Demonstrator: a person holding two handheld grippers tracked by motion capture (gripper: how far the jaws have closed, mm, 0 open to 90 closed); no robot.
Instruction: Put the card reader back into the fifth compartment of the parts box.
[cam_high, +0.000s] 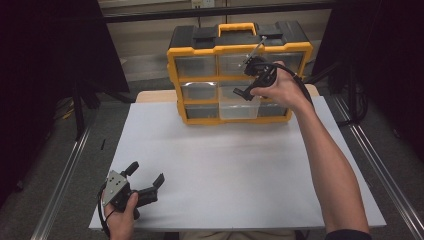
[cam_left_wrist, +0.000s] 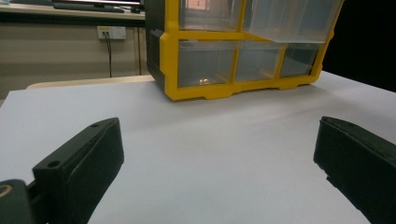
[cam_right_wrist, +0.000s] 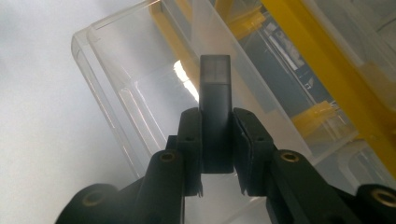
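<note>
The table (cam_high: 225, 165) carried a yellow organizer (cam_high: 240, 75) at its far edge, its middle clear drawer (cam_high: 239, 106) pulled out. The right gripper view showed the right claw (cam_right_wrist: 217, 140) clamping a dark block (cam_right_wrist: 215, 100) above that drawer. Nearer the person, the left claw (cam_high: 145, 177) gaped wide, holding nothing.

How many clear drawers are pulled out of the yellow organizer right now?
1: the clear plastic drawer in the middle column of the yellow-framed organizer sticks out, below the right tool. The others sit flush; some lie behind the hand.

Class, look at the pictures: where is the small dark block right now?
The small dark block is clamped in the right tongs, held above the pulled-out clear drawer of the yellow organiser.
</note>
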